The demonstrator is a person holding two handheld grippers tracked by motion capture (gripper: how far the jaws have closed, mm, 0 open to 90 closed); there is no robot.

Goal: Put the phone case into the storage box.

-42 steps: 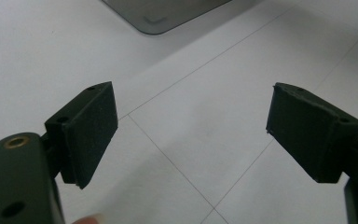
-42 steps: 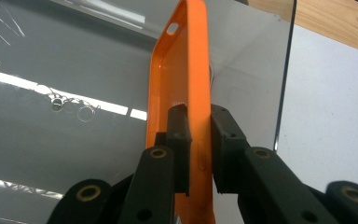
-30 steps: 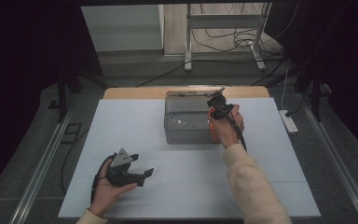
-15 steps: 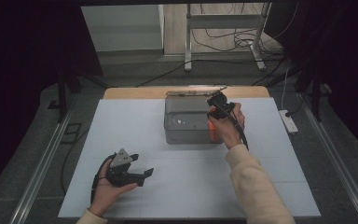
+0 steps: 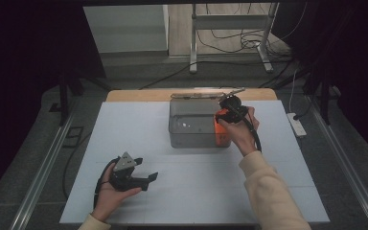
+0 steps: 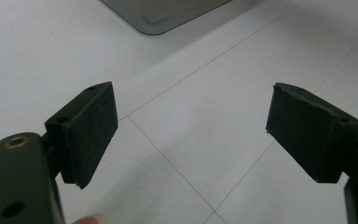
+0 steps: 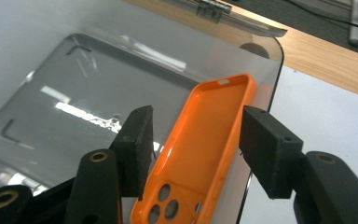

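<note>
The orange phone case (image 7: 200,154) lies hollow side up on the grey box lid (image 7: 74,93), long axis running toward the hinge. The right tool (image 7: 193,144) straddles it, jaws spread, not gripping. The left tool (image 6: 191,135) hovers wide open over the white desk (image 5: 182,191).

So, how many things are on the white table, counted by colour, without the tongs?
Grey: 1, the box.
Orange: 1, the phone case, lying in the box.
Total: 2.
</note>
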